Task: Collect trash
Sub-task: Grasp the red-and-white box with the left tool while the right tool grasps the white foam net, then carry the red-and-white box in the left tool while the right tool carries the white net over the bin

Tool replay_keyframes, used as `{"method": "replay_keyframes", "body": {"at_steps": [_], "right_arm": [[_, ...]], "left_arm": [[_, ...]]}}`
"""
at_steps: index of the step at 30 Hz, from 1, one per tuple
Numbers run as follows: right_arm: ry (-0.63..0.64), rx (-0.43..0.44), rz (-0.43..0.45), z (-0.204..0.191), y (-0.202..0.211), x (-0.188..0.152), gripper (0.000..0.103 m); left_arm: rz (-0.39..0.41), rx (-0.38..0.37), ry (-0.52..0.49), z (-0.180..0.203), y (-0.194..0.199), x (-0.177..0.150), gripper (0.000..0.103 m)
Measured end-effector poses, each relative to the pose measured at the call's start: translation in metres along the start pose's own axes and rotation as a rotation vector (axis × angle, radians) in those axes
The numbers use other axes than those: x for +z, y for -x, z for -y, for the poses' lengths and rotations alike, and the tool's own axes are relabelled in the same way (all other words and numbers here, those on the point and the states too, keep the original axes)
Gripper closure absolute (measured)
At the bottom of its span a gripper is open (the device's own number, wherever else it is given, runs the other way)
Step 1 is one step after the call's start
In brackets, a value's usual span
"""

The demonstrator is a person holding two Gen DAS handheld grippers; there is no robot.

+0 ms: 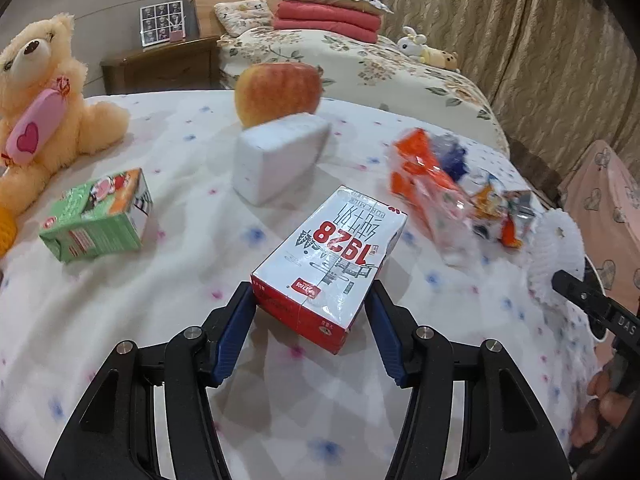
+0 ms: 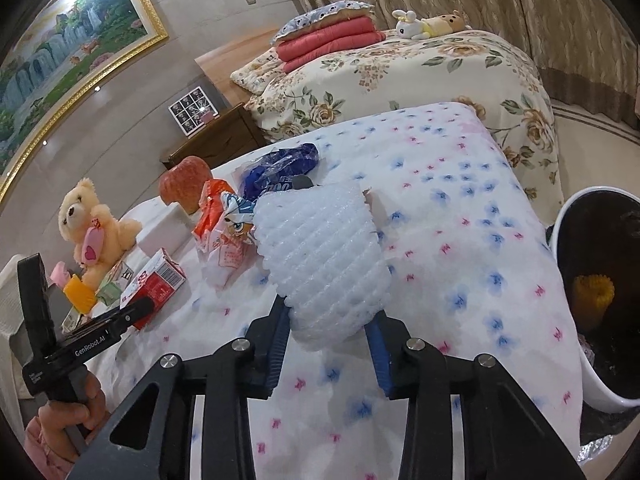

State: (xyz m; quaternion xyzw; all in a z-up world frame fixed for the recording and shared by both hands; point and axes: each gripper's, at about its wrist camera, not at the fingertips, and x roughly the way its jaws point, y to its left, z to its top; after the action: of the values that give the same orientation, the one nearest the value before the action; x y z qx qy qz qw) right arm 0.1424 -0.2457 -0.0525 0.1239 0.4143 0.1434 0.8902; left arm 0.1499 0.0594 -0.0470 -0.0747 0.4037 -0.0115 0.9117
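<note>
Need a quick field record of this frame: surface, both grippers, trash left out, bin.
surface: table under a white flowered cloth
left gripper: fingers around the end of the red-and-white milk carton, which lies on the cloth
right gripper: fingers closed on the white foam net
trash left out: green carton, orange wrappers, white foam block
non-trash: apple, teddy bear
bin: white, beside the table's right edge, yellow item inside
</note>
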Motion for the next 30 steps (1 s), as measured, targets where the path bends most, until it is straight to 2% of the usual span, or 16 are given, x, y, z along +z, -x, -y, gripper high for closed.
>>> {"method": "replay_keyframes", "body": {"at_steps": [12, 22, 30], "right_arm": [[-0.031, -0.01, 0.033, 0.021, 0.034, -0.01, 0.067], [-0.091, -0.038, 0.056, 0.053, 0.058, -0.019, 0.067], [-0.126, -0.065, 0.074, 0.076, 0.074, -0.025, 0.067]], "left_arm": [[-0.016, -0.116, -0.059, 0.062, 0.016, -0.03, 0.047], [-0.015, -0.2, -0.143, 0.12, 0.027, -0.036, 0.047], [-0.019, -0.239, -0.192, 0.153, 0.027, -0.04, 0.047]]}}
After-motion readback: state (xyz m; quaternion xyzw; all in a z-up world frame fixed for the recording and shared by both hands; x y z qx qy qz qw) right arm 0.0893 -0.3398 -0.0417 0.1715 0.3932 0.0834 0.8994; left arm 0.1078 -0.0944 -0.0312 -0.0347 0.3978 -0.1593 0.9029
